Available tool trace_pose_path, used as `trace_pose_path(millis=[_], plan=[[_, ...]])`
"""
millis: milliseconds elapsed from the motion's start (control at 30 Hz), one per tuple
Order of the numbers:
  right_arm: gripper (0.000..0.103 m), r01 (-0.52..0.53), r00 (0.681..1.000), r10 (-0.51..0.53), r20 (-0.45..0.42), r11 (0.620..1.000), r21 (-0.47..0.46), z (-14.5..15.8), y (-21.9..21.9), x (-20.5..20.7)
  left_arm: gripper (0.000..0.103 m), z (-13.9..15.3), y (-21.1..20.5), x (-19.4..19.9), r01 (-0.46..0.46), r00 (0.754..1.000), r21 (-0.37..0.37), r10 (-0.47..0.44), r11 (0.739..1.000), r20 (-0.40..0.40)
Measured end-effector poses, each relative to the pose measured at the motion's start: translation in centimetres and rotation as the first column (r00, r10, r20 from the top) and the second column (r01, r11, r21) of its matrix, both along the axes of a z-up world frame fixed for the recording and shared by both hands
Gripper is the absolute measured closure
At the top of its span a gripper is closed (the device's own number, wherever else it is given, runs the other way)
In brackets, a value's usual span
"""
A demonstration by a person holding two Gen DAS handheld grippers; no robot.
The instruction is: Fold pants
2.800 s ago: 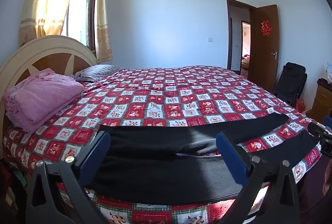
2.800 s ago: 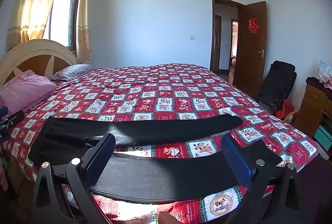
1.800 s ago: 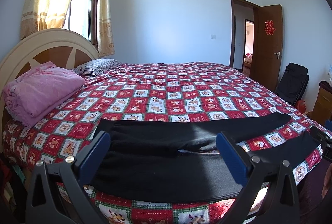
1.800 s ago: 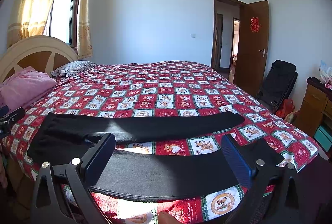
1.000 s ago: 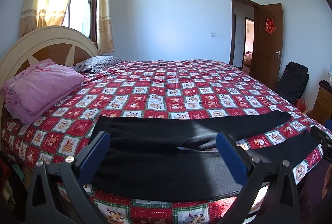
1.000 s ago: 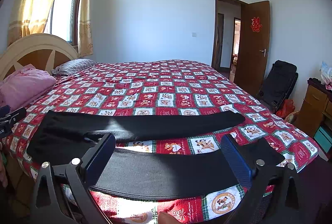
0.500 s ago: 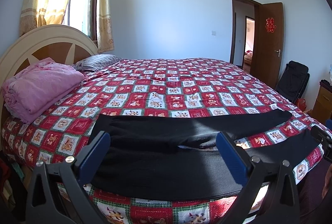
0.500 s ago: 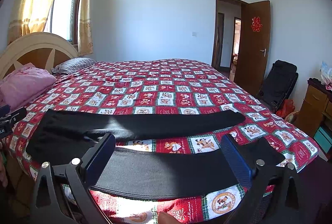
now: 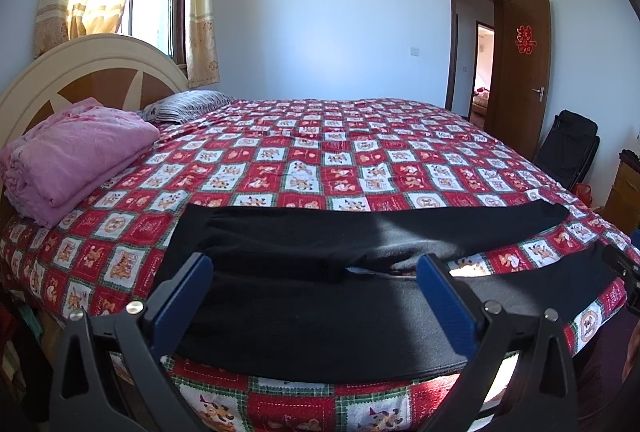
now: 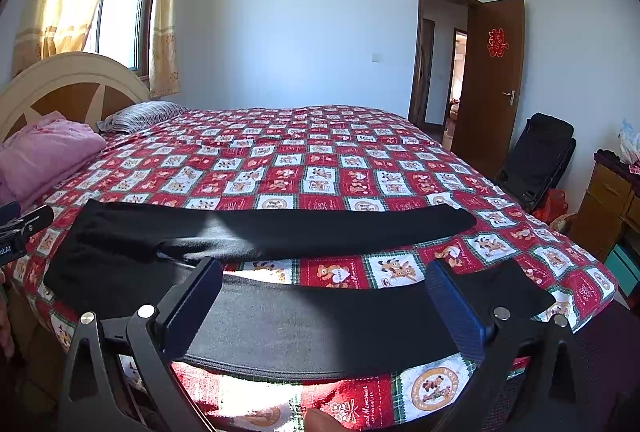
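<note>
Black pants point(image 9: 304, 296) lie flat along the near edge of the bed, waist to the left, legs spread apart toward the right. They also show in the right wrist view point(image 10: 320, 320), with the far leg point(image 10: 340, 228) and the near leg separated by a strip of bedspread. My left gripper point(image 9: 316, 296) is open and empty, held just before the waist and hip area. My right gripper point(image 10: 324, 300) is open and empty, held before the near leg.
The bed has a red checked cartoon bedspread point(image 9: 320, 159). A folded pink blanket point(image 9: 72, 163) and a striped pillow point(image 9: 184, 103) lie by the headboard. A black folding chair point(image 10: 536, 159), an open door and a wooden cabinet point(image 10: 608, 203) stand on the right.
Both grippers have risen slightly and tilted down a little over the pants. Both stay open and the pants have not moved.
</note>
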State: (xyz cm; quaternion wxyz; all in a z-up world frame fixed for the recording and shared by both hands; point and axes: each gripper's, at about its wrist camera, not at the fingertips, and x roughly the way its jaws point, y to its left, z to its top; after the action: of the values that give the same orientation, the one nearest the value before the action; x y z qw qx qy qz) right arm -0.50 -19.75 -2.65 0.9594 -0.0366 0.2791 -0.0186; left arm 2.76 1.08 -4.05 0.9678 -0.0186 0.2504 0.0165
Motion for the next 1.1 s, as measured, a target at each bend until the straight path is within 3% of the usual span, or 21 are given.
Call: trace_pose_path(millis=[167, 367, 500, 533, 667, 933, 1000, 1033, 1100], plan=[[0.001, -0.051, 0.998, 0.051, -0.024, 0.999, -0.005, -1.8, -0.3, 1.4, 0.0, -1.3, 2.5, 2.8, -0.022, 1.0, 0.047, 0.022, 0.999, 0.001], [0.001, 0.018, 0.996, -0.007, -0.092, 0.994, 0.112, -4.9, -3.8, 4.1, 0.0, -3.3, 10.3, 9.0, -0.128, 0.99, 0.181, 0.137, 0.975, -0.036], [0.002, 0.059, 0.993, -0.045, -0.11, 0.991, 0.121, -6.6, -5.2, 5.4, 0.0, -4.3, 14.8, 13.1, -0.156, 0.983, 0.198, 0.172, 0.968, -0.065], [0.005, 0.06, 0.992, -0.047, -0.117, 0.992, 0.112, -7.0, -5.5, 5.9, 0.0, -4.6, 15.5, 14.0, -0.146, 0.984, 0.183, 0.162, 0.972, -0.075], [0.034, 0.056, 0.983, -0.037, -0.18, 0.993, 0.102, -7.9, -6.4, 8.2, 0.0, -6.6, 17.4, 18.0, -0.1, 0.981, 0.113, 0.117, 0.989, -0.154], [0.036, 0.102, 0.971, -0.083, -0.225, 0.992, 0.076, -8.7, -8.3, 12.2, 0.027, -10.6, 19.5, 23.4, -0.075, 0.955, 0.045, 0.085, 0.996, -0.284], [0.036, 0.118, 0.967, -0.098, -0.237, 0.99, 0.074, -8.9, -8.9, 13.1, 0.038, -11.1, 20.0, 24.1, -0.072, 0.951, 0.024, 0.076, 0.997, -0.3], [0.04, 0.122, 0.966, -0.101, -0.24, 0.99, 0.075, -9.0, -9.3, 13.6, 0.04, -11.3, 20.2, 24.3, -0.06, 0.95, 0.009, 0.06, 0.998, -0.307], [0.047, 0.132, 0.962, -0.11, -0.25, 0.988, 0.074, -9.2, -10.2, 14.7, 0.059, -11.8, 20.4, 24.7, -0.033, 0.946, -0.02, 0.025, 0.999, -0.322]])
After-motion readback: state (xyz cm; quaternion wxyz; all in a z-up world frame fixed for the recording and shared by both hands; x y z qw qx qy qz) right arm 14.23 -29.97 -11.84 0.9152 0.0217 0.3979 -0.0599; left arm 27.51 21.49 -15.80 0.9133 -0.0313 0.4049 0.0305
